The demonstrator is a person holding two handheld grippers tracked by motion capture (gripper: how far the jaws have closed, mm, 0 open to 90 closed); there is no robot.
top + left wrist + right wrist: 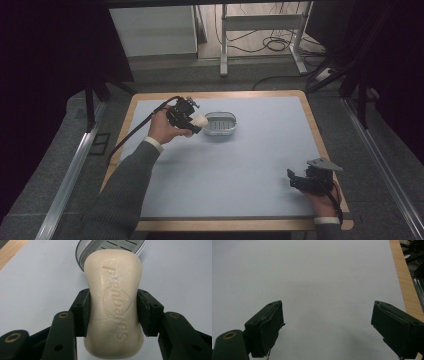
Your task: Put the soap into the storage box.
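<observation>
A pale blue mat (pixel 240 165) covers the wooden table (pixel 327 150); cables (pixel 270 45) lie beyond.

The soap dish (pixel 220 124) sits on the table (pixel 230 170), toward the far side, left of centre. The soap (pixel 199 121), clamped in the left gripper (pixel 192 124), is just left of the dish. The right gripper (pixel 298 181) is near the front right corner.

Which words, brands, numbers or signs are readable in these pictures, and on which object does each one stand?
"Sebamed": embossed along the face of the pale soap bar held in the left gripper; it reads upside down in the left gripper view, under an arched emblem.
I see no other text; the soap dish and the right gripper show none.
</observation>
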